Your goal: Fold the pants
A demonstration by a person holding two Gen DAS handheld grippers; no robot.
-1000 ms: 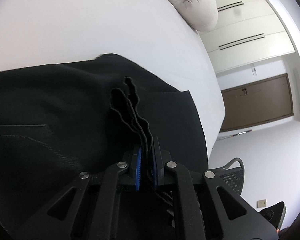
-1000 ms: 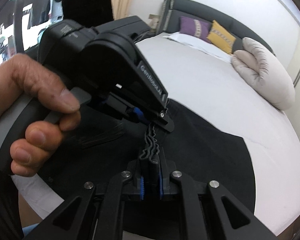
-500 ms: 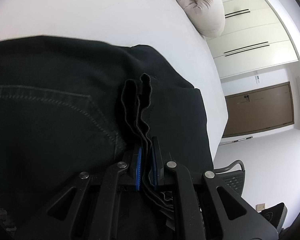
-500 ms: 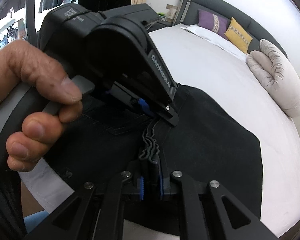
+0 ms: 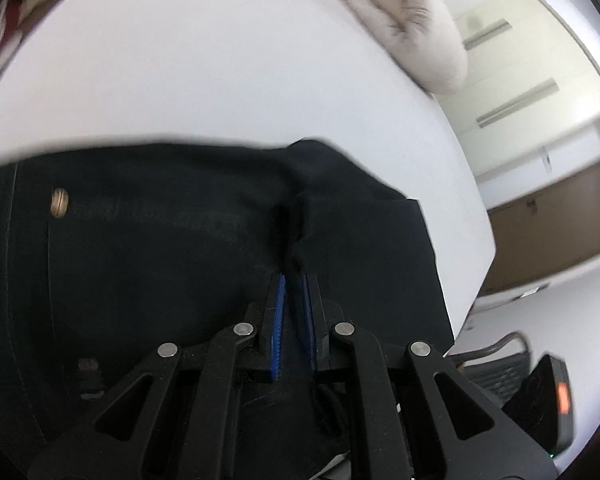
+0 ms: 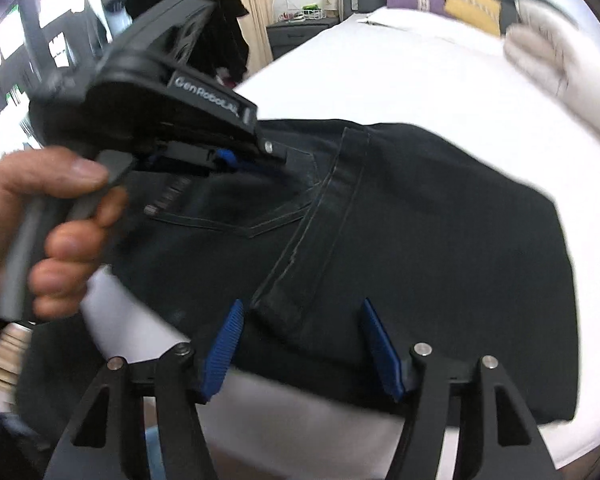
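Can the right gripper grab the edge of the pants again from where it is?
Probably yes. The right gripper has just been opening, and its blue fingers now stand wide apart with the near edge of the pants lying flat between them, nothing covering it.

Two matte-black claws with ribbed blue pads (image 6: pixel 224 354) and silver pivot screws (image 5: pixel 243 328); the left claw (image 6: pixel 252 160) carries white "GenRobot.AI" lettering and a grey trigger.

Right gripper (image 6: pixel 300 344) agape, left gripper (image 5: pixel 293 308) clamped.
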